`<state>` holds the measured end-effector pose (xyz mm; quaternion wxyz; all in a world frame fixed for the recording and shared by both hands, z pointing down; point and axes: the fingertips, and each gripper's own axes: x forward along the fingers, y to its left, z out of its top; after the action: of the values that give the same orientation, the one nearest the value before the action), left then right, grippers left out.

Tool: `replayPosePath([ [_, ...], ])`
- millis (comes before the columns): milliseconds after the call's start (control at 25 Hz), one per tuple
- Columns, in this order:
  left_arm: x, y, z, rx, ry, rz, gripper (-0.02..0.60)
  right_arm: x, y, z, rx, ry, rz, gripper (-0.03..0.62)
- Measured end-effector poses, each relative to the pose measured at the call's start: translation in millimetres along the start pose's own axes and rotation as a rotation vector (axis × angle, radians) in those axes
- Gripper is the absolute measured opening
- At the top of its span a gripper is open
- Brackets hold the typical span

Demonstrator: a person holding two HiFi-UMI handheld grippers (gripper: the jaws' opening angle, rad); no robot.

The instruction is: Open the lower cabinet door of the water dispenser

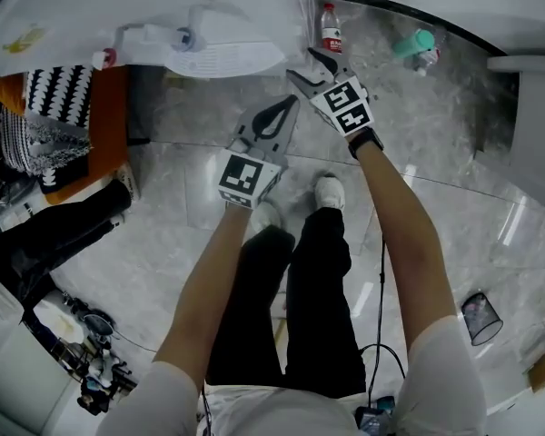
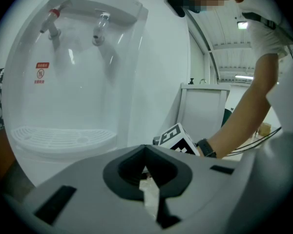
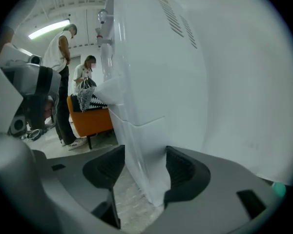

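Note:
The white water dispenser (image 1: 220,45) stands at the top of the head view, with a red tap (image 1: 103,58) and a blue tap (image 1: 183,38). My right gripper (image 1: 304,66) is at its right front corner. In the right gripper view that gripper (image 3: 144,167) is open, and the corner edge of the lower cabinet (image 3: 142,172) stands between its pads, just below a seam (image 3: 136,123). I cannot tell whether the pads touch it. My left gripper (image 1: 289,105) hangs shut and empty in front of the dispenser. The left gripper (image 2: 145,150) faces the taps and the drip tray (image 2: 58,135).
A red-labelled bottle (image 1: 331,27) and a teal-capped bottle (image 1: 416,44) lie on the floor behind the dispenser. An orange chair (image 1: 91,134) with patterned cushions stands left. A white cabinet (image 1: 531,107) is at the right, a small bin (image 1: 481,318) lower right. People (image 3: 63,48) stand beyond the chair.

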<state>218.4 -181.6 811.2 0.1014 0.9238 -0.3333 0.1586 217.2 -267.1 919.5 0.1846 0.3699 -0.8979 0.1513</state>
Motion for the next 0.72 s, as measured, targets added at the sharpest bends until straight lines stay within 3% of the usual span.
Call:
replayPosePath([
  [80,-3,2,-4,-0.011,0.006,0.007,0.012,2,-1,1,-0.004,0.002,-0.013,0.221],
  [320,-13,3,-4,-0.004,-0.016,0.014,0.012,1,-10,-4,-0.040,0.042,0.001,0.231],
  [720,-30,9,-6,-0.019,-0.041,0.034,0.012,-2,-10,-5,-0.051,0.097,0.012,0.164],
])
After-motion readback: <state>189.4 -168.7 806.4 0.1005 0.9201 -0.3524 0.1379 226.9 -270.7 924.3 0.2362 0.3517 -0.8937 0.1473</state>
